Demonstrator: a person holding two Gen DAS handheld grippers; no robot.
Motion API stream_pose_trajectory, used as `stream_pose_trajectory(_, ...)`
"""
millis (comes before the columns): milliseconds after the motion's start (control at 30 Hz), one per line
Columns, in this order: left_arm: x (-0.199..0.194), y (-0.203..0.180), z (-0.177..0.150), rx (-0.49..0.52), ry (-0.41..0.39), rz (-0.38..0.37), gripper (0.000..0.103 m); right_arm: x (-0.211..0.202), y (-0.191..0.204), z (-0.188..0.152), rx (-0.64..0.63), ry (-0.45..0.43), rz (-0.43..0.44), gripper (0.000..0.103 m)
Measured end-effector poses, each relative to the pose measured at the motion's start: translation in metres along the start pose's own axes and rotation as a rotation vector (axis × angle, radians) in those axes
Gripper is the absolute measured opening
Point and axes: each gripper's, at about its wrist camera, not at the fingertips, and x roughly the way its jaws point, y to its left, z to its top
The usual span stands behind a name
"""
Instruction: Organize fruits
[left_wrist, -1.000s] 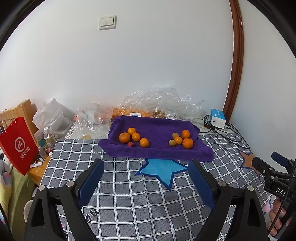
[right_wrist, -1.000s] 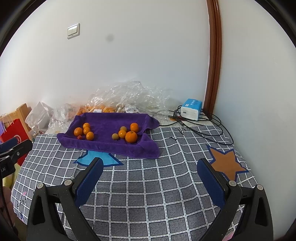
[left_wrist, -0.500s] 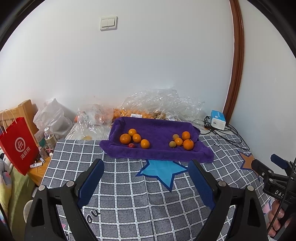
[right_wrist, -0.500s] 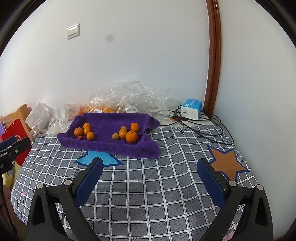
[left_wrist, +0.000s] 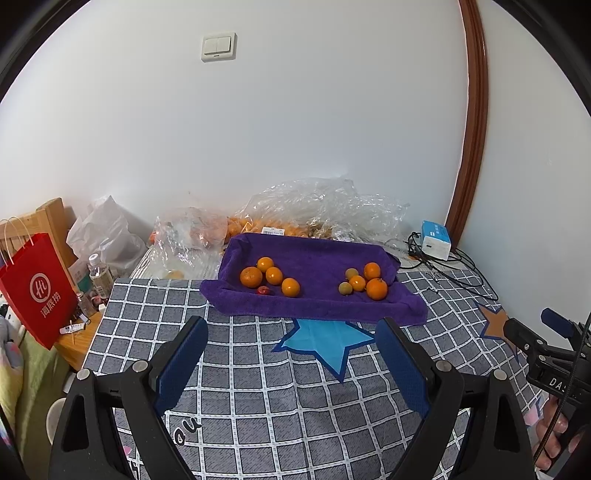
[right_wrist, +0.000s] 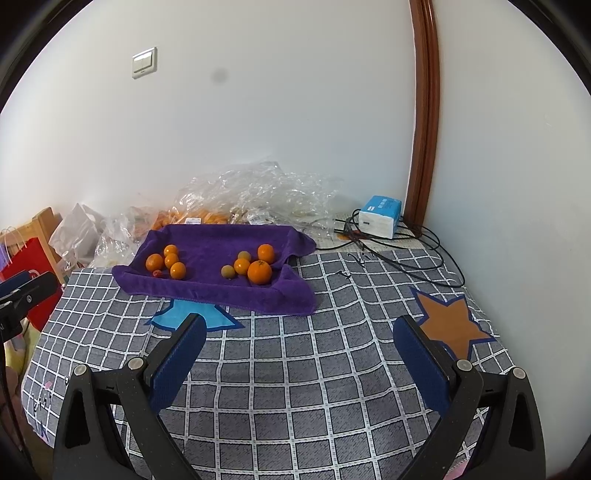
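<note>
- On red paper bag (left_wrist: 38, 286): white round logo, Chinese characters beneath.
- On right gripper (left_wrist: 554, 354) body: "DAS", cut off by frame edge.
- On checked cloth (left_wrist: 280, 398): dark letters "au", partly hidden.

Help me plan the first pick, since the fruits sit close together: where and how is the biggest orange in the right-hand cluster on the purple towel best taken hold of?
Probably across the middle of the biggest orange, from above and the near side. It is round, at the cluster's front; a smaller orange touches its left, the purple towel rises on its right, so one of the fingers goes in front, one behind.
</note>
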Motion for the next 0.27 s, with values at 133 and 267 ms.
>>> stream_pose_trajectory(133, -0.0002, 0.0004, 0.0000, -0.001, 0.000, -0.002, 0.092, -0.0009, 0.0004, -0.0003, -0.001, -0.003, 0.001, 0.100)
stream_pose_trajectory(267, -0.0006, 0.0002, 0.0016, 0.001, -0.002, 0.004, 0.092, -0.0015, 0.0022, 0.0022, -0.012, -0.009, -0.003, 0.100)
